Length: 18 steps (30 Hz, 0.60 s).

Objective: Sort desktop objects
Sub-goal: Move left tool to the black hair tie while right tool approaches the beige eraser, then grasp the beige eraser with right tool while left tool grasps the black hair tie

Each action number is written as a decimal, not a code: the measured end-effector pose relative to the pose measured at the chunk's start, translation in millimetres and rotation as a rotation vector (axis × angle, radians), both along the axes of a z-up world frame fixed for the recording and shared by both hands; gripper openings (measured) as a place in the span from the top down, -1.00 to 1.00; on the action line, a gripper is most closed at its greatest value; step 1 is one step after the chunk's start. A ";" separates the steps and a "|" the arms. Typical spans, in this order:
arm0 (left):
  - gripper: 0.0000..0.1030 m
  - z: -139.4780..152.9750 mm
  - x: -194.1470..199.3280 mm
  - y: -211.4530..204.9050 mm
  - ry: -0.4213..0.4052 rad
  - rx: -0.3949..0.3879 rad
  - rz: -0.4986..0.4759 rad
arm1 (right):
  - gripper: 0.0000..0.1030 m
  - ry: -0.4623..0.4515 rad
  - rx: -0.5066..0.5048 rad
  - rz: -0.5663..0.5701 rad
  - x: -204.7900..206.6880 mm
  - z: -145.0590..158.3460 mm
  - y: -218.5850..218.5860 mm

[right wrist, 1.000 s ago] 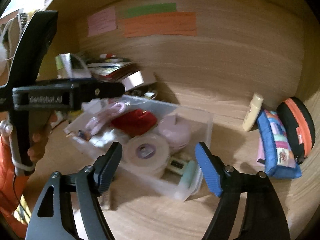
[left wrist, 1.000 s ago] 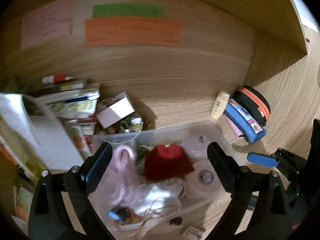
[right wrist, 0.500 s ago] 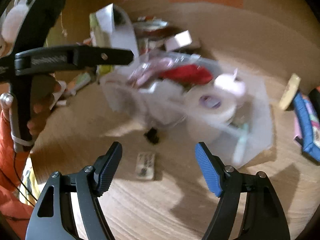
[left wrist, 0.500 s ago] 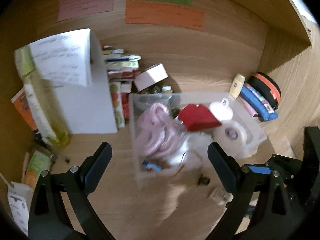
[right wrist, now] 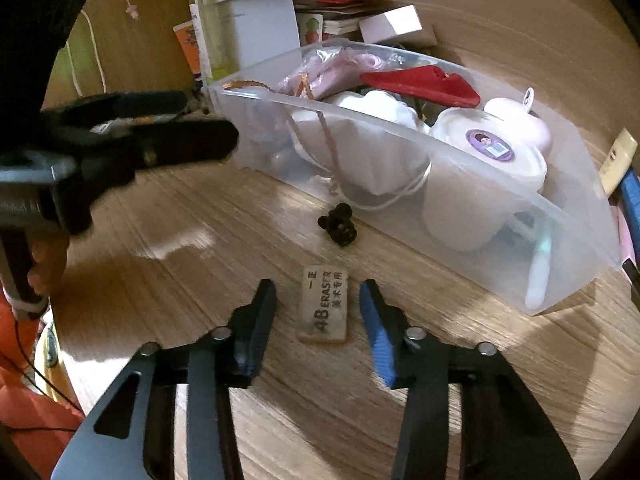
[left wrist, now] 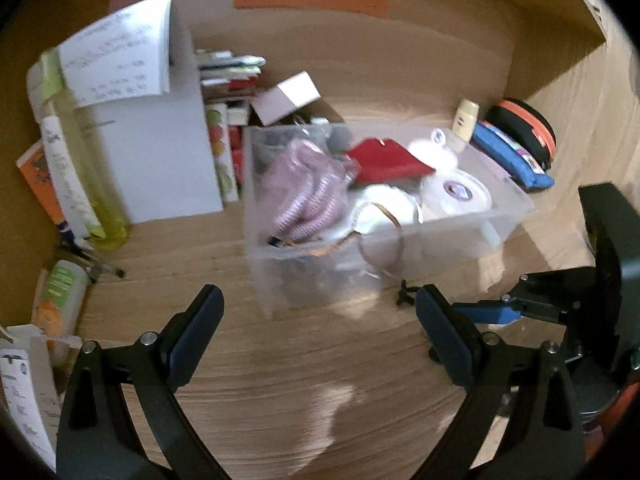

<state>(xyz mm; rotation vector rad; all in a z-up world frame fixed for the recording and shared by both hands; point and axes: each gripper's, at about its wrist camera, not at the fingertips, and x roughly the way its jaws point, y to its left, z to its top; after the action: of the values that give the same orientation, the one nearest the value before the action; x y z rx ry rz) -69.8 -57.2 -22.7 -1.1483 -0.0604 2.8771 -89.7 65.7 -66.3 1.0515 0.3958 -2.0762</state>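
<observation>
A white 4B eraser (right wrist: 325,307) lies flat on the wooden desk, between the open fingers of my right gripper (right wrist: 318,312), untouched as far as I can tell. A small black clip (right wrist: 339,224) lies just beyond it. A clear plastic bin (right wrist: 568,280) behind holds a pink cord, a red pouch (right wrist: 420,84) and a tape roll (right wrist: 490,148); it also shows in the left wrist view (left wrist: 516,204). My left gripper (left wrist: 320,320) is open and empty over bare desk in front of the bin. It shows at the left of the right wrist view (right wrist: 152,148).
Books and a white folder (left wrist: 160,160) stand at the back left with a yellow-green bottle (left wrist: 96,184). A blue pencil case (left wrist: 512,160), a black and orange case (left wrist: 528,132) and a small cream bottle (left wrist: 466,120) lie at the back right. Coloured notes hang on the back wall.
Both grippers have pulled back from the bin and dropped toward the desk. My right gripper has come down around the eraser. Its fingers have narrowed somewhat.
</observation>
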 end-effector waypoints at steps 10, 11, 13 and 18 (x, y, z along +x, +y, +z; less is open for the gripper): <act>-0.89 -19.3 -16.7 28.6 -0.060 -0.040 -0.045 | 0.57 -0.013 -0.041 -0.055 -5.6 -0.1 29.5; -0.89 -20.9 -18.2 31.8 -0.064 -0.044 -0.049 | 0.57 -0.017 -0.052 -0.065 -6.8 0.4 35.4; -0.89 -24.0 -21.4 38.7 -0.072 -0.052 -0.059 | 0.57 -0.030 -0.080 -0.091 -10.5 2.3 47.9; -0.57 -32.7 -29.5 56.7 -0.106 -0.069 -0.090 | 0.57 -0.039 -0.134 -0.146 -19.9 5.9 70.7</act>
<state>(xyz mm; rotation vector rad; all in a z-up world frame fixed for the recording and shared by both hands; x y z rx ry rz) -99.3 -0.6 -55.4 -1.2806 0.0862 2.7585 -109.6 136.4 -60.4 1.0658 0.1612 -2.1733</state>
